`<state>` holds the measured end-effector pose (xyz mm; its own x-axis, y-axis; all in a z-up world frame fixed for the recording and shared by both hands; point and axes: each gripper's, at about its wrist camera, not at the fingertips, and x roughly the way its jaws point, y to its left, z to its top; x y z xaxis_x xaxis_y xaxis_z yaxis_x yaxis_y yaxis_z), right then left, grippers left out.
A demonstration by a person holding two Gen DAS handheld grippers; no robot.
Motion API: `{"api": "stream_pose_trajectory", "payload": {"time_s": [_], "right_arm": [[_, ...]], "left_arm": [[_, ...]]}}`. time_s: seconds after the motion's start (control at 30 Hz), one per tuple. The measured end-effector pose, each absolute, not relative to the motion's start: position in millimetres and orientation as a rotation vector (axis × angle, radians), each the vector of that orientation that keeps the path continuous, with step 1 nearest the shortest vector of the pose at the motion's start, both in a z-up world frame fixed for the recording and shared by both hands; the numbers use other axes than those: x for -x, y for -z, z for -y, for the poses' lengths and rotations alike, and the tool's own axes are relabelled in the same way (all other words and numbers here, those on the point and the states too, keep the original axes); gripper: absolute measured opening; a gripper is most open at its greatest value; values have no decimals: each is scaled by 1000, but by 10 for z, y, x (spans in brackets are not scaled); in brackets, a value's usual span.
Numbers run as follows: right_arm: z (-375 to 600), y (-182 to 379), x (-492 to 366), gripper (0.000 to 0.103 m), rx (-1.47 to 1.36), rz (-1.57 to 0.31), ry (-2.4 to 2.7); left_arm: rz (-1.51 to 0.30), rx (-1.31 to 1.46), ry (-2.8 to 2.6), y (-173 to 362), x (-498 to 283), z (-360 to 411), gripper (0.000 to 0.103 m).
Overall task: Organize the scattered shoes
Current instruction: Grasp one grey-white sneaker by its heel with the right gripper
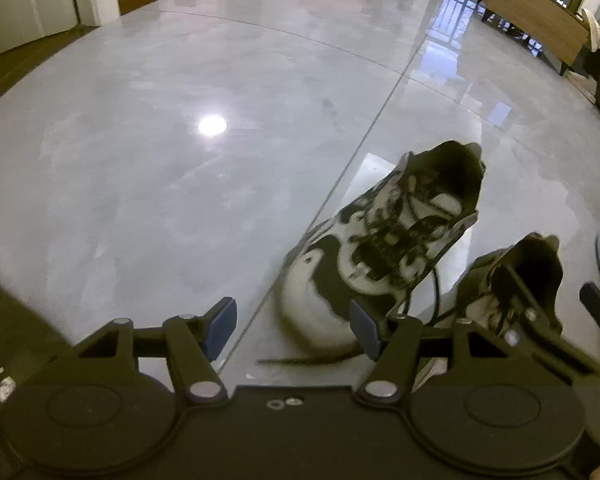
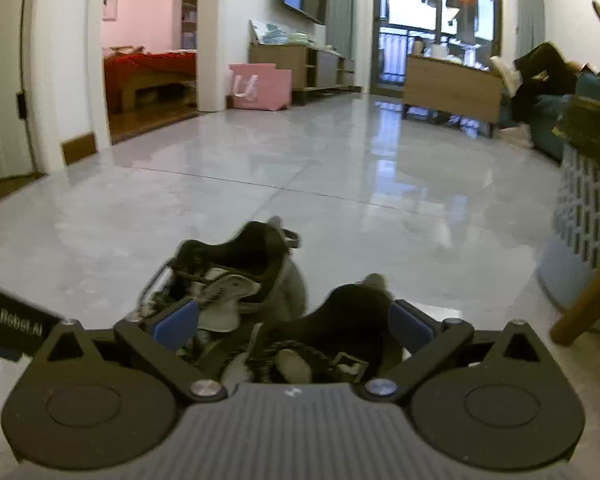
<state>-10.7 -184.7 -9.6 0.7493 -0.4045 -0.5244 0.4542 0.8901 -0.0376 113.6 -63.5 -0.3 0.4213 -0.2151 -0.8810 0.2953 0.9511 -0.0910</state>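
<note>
- The left gripper point(image 1: 294, 330) hangs tilted down over the floor with its blue pads point(image 1: 222, 326) spread wide and nothing between them but bare tile and the toe of a sneaker beyond.
- The right gripper point(image 2: 294, 328) points low across the room with its jaws wide; the collar of the nearer sneaker point(image 2: 340, 340) sits between the pads, but whether they press on it cannot be told (the frame is blurred there).
- The 2 black-and-white sneakers stand side by side on the grey tiled floor point(image 1: 160, 140), both heels pointing away from the cameras; in the left wrist view the first sneaker point(image 1: 384, 248) lies just ahead of the left gripper and its mate point(image 1: 512, 284) sits at the right, partly behind the right gripper's linkage.
- The pair looks close to lined up (toes and heels roughly level), so most of the work on these 2 appears done; a loose lace point(image 1: 436, 292) trails between them.
- No other scattered shoes show on the open floor, though a perforated blue basket point(image 2: 580, 232) and a pink bag point(image 2: 260, 86) stand farther off; whether more shoes remain is not visible.
</note>
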Motion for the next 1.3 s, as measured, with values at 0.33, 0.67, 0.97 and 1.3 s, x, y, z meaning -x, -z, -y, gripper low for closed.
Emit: {"api": "stream_pose_trajectory", "payload": {"time_s": [0.33, 0.67, 0.97, 1.3], "right_arm": [[1930, 94, -174, 98, -127, -698, 446], [1851, 424, -340, 68, 13, -902, 411], [1768, 491, -423, 48, 196, -962, 209], [1827, 384, -124, 35, 97, -840, 244]], "left_arm": [[-1097, -171, 326, 106, -1252, 810, 62], [-1120, -143, 314, 164, -1275, 637, 62], [-1134, -136, 321, 202, -1219, 561, 63], [-1131, -117, 311, 141, -1115, 424, 63]]}}
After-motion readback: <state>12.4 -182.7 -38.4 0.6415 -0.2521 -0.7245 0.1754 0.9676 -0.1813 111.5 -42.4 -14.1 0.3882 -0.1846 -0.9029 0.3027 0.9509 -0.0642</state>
